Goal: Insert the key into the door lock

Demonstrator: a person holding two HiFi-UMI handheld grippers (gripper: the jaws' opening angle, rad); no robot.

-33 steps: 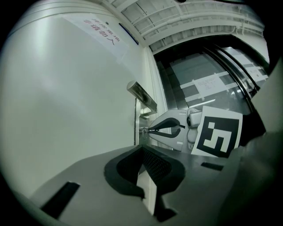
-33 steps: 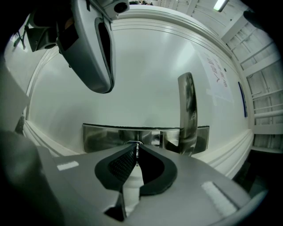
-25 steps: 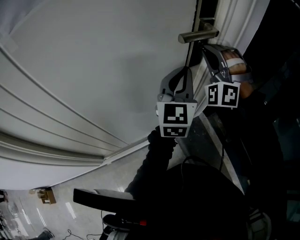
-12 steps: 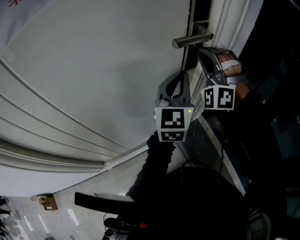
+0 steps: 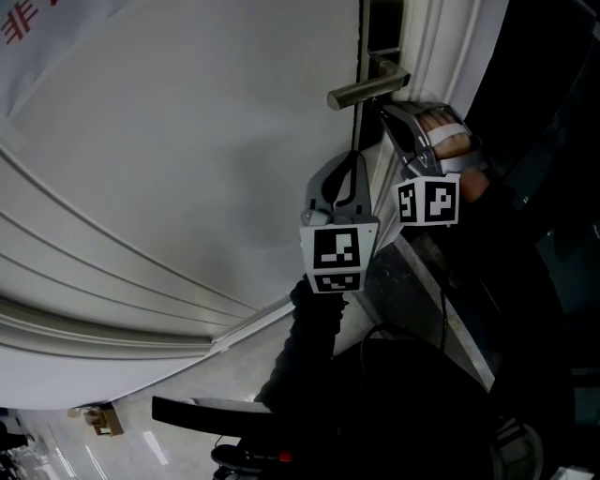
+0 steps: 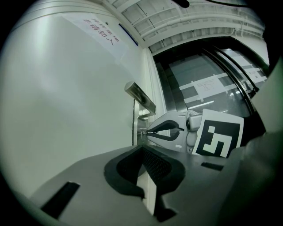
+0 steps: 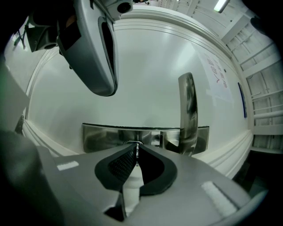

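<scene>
A white door (image 5: pixel 187 141) carries a metal lever handle (image 5: pixel 366 91) on a steel lock plate (image 7: pixel 101 134). My right gripper (image 7: pixel 137 148) is shut on a thin key (image 7: pixel 137 152), whose tip is at the keyhole in the plate, left of the handle (image 7: pixel 188 110). In the left gripper view the right gripper (image 6: pixel 148 131) holds the key (image 6: pixel 143 131) against the plate just below the handle (image 6: pixel 140 96). My left gripper (image 6: pixel 142 148) hangs beside the door edge, jaws together with nothing between them. In the head view it (image 5: pixel 354 157) sits below the handle, left of the right gripper (image 5: pixel 386 111).
A paper with red print (image 5: pixel 28 23) is stuck high on the door. Dark glass panels (image 6: pixel 212 79) lie beyond the door edge. The person's hand (image 5: pixel 441 122) holds the right gripper. A black bar-shaped object (image 5: pixel 216 412) is low over the pale floor.
The head view has slid, so the handle and both grippers sit lower and further left in the picture. The grippers keep about the same places by the handle.
</scene>
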